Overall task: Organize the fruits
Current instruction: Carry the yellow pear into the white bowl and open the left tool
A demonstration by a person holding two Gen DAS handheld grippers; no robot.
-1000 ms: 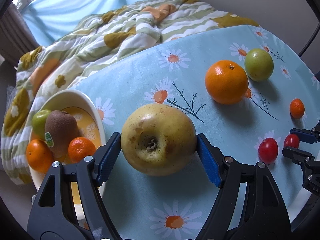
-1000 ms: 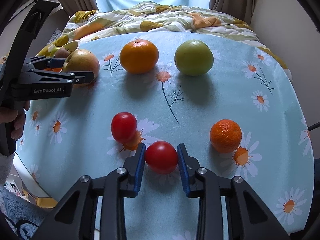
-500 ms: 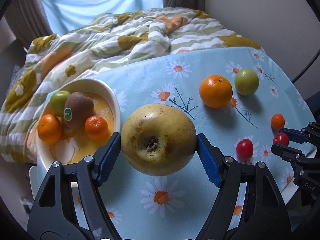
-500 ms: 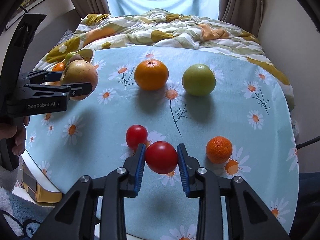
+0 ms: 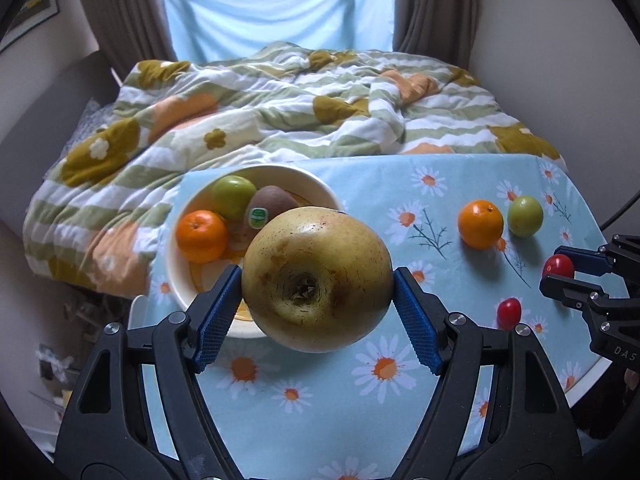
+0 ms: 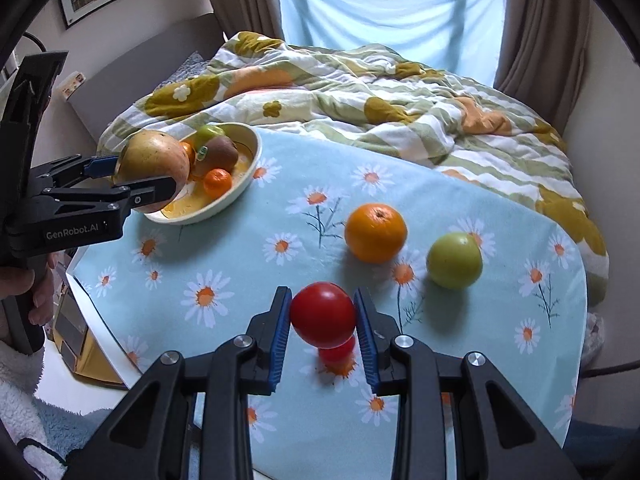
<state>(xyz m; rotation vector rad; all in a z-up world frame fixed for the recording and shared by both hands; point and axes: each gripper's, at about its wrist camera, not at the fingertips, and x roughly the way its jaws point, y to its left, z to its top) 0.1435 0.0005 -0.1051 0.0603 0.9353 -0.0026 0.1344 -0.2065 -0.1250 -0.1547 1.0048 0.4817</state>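
Note:
My left gripper (image 5: 318, 308) is shut on a big yellow apple (image 5: 316, 264) and holds it in the air over the near rim of the cream bowl (image 5: 320, 182). The right wrist view shows that apple (image 6: 154, 158) in front of the bowl (image 6: 253, 172). In the bowl lie a green fruit (image 5: 234, 196), a kiwi (image 5: 276, 200) and a mandarin (image 5: 201, 235). My right gripper (image 6: 323, 322) is shut on a red tomato (image 6: 323, 312), lifted above the table. Under it a second tomato (image 6: 339, 354) rests on the cloth, partly hidden. An orange (image 6: 375, 233) and a green apple (image 6: 454, 260) sit further back.
The round table wears a blue daisy cloth (image 6: 240, 264). A bed with a flowered quilt (image 6: 360, 88) lies right behind it. A person's hand (image 6: 28, 284) grips the left tool beyond the table's left edge. A yellow and white box (image 6: 80, 340) stands below that edge.
Both grippers have risen with their fruit. The left one has carried the yellow apple to the bowl's near rim. The right one has lifted its tomato off the cloth.

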